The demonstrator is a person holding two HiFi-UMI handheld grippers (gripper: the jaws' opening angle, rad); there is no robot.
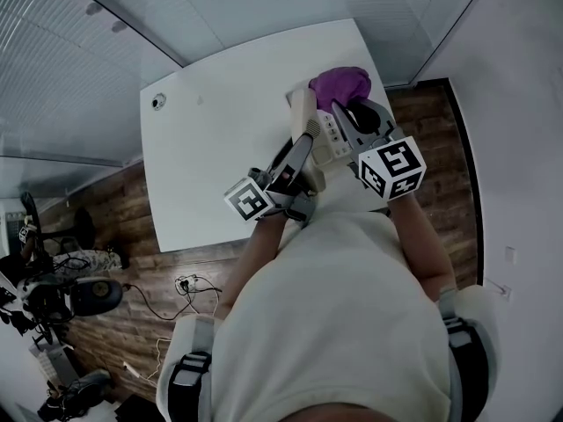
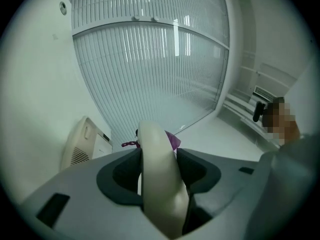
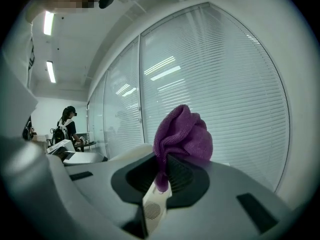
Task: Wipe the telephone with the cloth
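A beige telephone sits at the right side of the white table. My left gripper is shut on its beige handset, which stands up between the jaws, lifted clear of the telephone's base. In the right gripper view, my right gripper is shut on a bunched purple cloth, held above a beige part of the telephone. From the head view, the cloth hangs over the phone's far end, with the right gripper just behind it.
A small round fitting is set in the table's far left corner. Glass walls with blinds stand behind the table. Cables and an exercise machine lie on the wooden floor at left. A person stands far off.
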